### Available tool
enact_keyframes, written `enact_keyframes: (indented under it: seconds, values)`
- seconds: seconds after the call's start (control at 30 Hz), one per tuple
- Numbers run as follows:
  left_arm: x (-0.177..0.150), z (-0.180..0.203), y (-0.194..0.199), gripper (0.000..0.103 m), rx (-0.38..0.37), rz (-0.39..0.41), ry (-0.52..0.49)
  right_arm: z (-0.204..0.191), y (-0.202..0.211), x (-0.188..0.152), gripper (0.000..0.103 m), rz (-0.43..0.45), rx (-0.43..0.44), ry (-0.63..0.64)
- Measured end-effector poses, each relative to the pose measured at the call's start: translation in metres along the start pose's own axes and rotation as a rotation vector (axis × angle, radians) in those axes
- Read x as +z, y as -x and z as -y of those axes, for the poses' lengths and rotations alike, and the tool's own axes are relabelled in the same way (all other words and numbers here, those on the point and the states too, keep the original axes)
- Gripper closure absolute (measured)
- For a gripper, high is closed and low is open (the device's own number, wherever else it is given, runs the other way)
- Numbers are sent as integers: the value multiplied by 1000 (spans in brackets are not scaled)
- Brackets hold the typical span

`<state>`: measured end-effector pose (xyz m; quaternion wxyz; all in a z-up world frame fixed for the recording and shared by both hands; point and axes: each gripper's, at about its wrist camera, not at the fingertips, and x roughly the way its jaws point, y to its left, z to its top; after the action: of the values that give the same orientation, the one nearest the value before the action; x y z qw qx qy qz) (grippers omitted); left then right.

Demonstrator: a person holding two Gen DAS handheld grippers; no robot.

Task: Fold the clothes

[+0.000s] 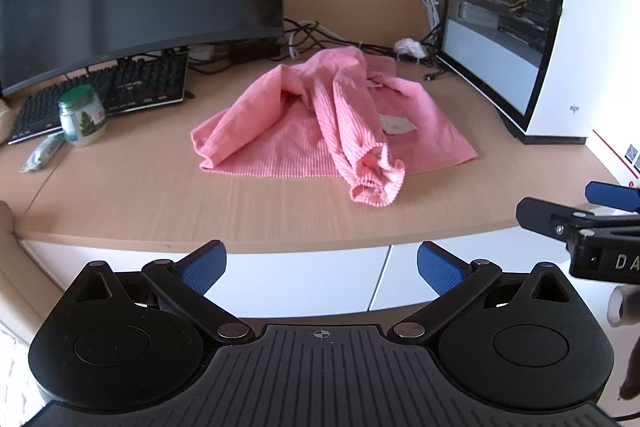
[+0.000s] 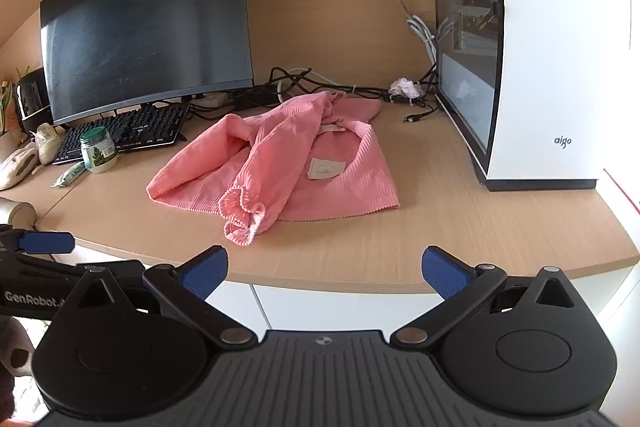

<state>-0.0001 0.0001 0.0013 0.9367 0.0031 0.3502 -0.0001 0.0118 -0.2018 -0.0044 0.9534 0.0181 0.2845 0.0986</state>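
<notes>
At frame centre a crumpled pink top (image 1: 316,123) lies on the desk (image 1: 120,187), while both the left gripper (image 1: 322,267) and right gripper (image 2: 324,269) gape empty at bottom.

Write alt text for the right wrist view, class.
A crumpled pink ribbed knit garment lies on a light wooden desk, one sleeve draped toward the front edge. The open right gripper hovers before the desk, untouching; a dark curved monitor stands behind.

Ahead of our matt black plastic grippers, we see a ribbed pink knit sweater (image 1: 320,119) on a pale wood-grain desk (image 1: 132,195).
</notes>
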Motion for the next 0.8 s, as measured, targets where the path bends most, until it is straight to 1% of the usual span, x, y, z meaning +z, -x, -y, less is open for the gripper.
enact_keyframes:
  seconds: [0.1,0.17,0.23,0.43,0.6,0.8]
  values:
    - [3,0,3,0,-5,-1,1,-2,-6,2,0,-13,-21,-1]
    - [5,0,5,0,-8,-2,1,-6,0,-1,0,17,-8,-6]
    - [7,-1,7,0,-11,-3,2,-3,4,-2,0,26,2,-20]
    - [12,-1,13,0,-21,-4,5,-2,2,-2,0,7,22,-24]
    - [1,-4,11,0,-27,29,28,-3,-1,-2,0,-25,36,-14]
    - [6,-3,9,0,-19,14,31,-6,-6,-5,0,-48,32,4]
